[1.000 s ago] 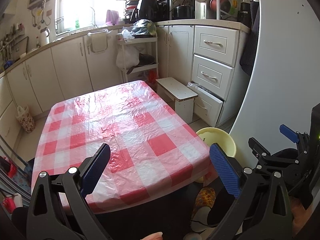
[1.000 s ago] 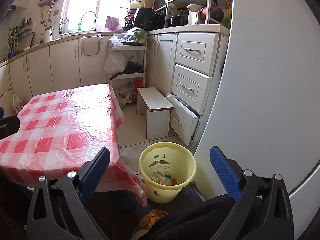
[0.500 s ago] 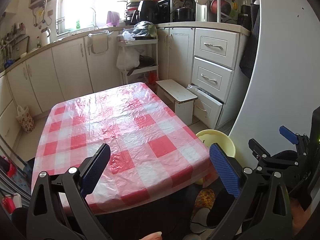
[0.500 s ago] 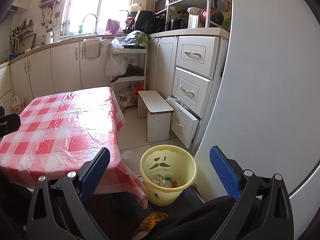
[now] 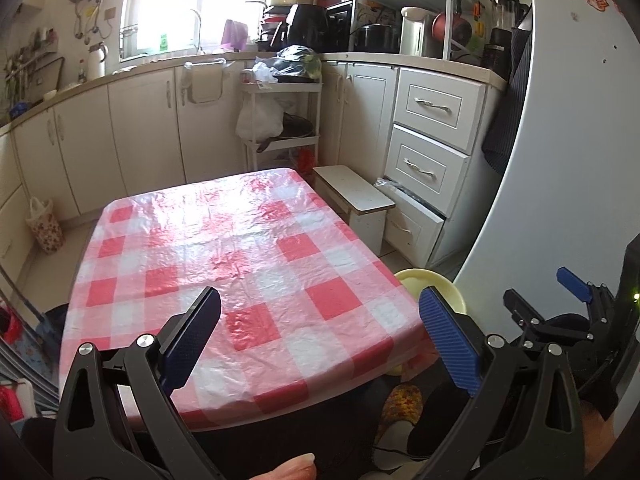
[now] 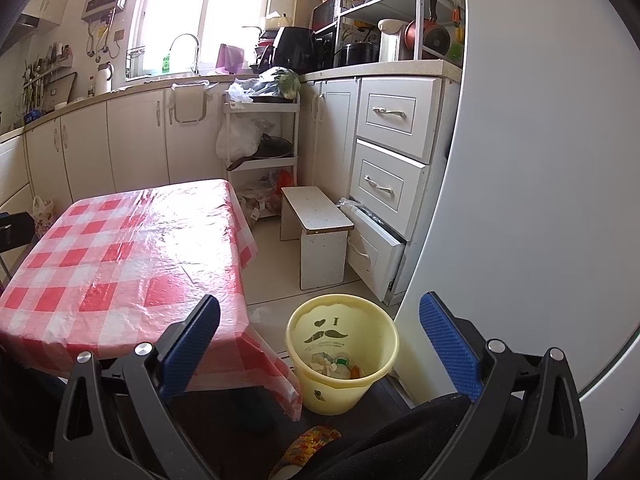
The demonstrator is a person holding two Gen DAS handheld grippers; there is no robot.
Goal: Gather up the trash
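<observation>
Both claws, left claw (image 5: 320, 334) and right claw (image 6: 320, 334), still gape wide, empty; yellow bin (image 6: 342, 354) barely shifted

**Both grippers spread wide, holding nothing**

The left gripper (image 5: 320, 332) has its blue-padded fingers (image 5: 450, 340) far apart, nothing between them. The right gripper (image 6: 320, 336) is equally agape and bare, seen beside the left from its own camera.

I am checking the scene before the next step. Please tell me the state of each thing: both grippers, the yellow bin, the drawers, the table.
left gripper: open, holds nothing
right gripper: open, holds nothing
yellow bin: upright, trash inside
bottom drawer: partly open
upper drawers: shut
table: covered by checkered cloth
</observation>
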